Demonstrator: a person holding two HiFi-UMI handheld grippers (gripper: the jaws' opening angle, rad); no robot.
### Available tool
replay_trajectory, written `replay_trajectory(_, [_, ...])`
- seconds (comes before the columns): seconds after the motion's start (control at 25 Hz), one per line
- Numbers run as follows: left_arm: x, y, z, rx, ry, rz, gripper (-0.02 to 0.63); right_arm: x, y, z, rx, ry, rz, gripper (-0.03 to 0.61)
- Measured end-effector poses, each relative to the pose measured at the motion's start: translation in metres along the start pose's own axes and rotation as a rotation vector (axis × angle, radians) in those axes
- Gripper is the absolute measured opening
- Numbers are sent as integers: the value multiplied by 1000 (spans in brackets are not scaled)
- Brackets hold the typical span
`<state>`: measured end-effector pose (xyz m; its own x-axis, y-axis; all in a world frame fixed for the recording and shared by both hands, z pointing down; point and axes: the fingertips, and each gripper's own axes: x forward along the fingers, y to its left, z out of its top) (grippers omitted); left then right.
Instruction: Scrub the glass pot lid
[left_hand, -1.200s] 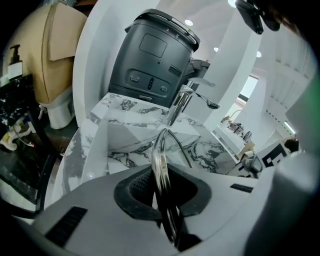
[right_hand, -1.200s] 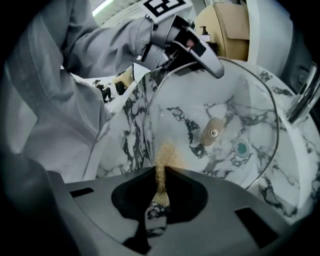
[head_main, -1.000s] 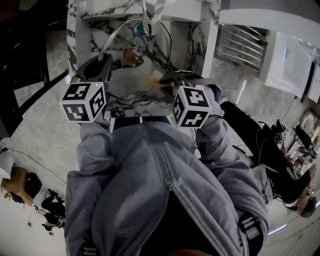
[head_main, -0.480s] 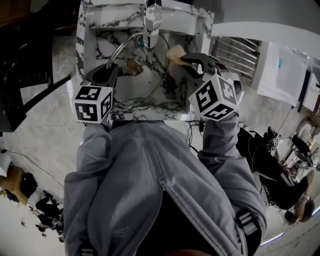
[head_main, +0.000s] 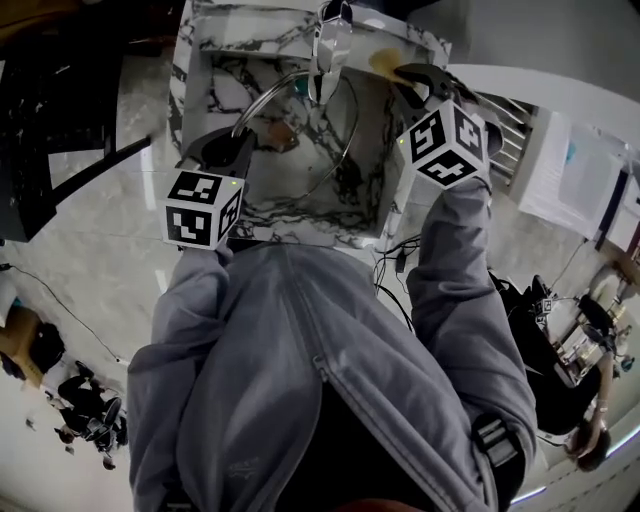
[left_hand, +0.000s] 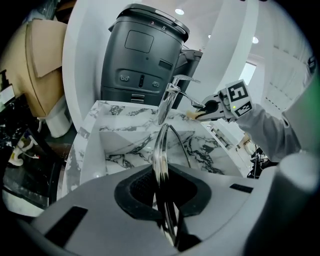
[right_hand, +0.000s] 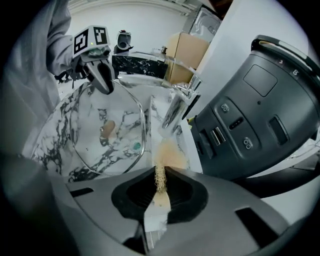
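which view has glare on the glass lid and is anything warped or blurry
Left gripper view: a bright glare streak runs down the glass lid rim; fisheye bends the sink walls. Right gripper view: the sponge close to the lens looks soft. Head view: evenly lit, sharp.

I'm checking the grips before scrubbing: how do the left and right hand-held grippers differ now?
The left hand-held gripper is shut on the rim of the glass pot lid; the right hand-held gripper is shut on a tan sponge. The left one is over the sink, at its left side; the right one is at its far right corner, beside the faucet. Both are shut.
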<state>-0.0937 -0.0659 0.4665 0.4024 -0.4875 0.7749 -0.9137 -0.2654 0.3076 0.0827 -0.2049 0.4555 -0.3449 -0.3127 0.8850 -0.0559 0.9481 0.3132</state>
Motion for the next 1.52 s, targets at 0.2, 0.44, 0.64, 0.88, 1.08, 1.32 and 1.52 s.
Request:
replay_trajectory(0.2, [-1, -1, -1, -3, 2, 2, 43, 31, -9, -11, 9, 37, 2, 48])
replay_trajectory(0.44, [-3, -2, 0, -1, 0, 1, 43, 41, 4, -16, 15, 63, 92, 172])
replay_trajectory(0.64, [-3, -3, 0, 3, -4, -1, 41, 46, 10, -23, -11, 92, 80, 242])
replay_trajectory(0.88, [-5, -5, 0, 8, -9, 0, 41, 38, -19, -27, -59, 136, -129, 242])
replay_trajectory(1.08, [-8, -9, 0, 19, -10, -4, 41, 20, -10, -19, -7, 93, -131, 242])
replay_trajectory(1.32, [-16, -18, 1, 47, -19, 0, 40, -3, 10, -17, 48, 70, -135, 242])
replay_trajectory(1.52, [-33, -25, 4, 109, -30, 26, 38, -26, 40, -1, 51, 26, -121, 242])
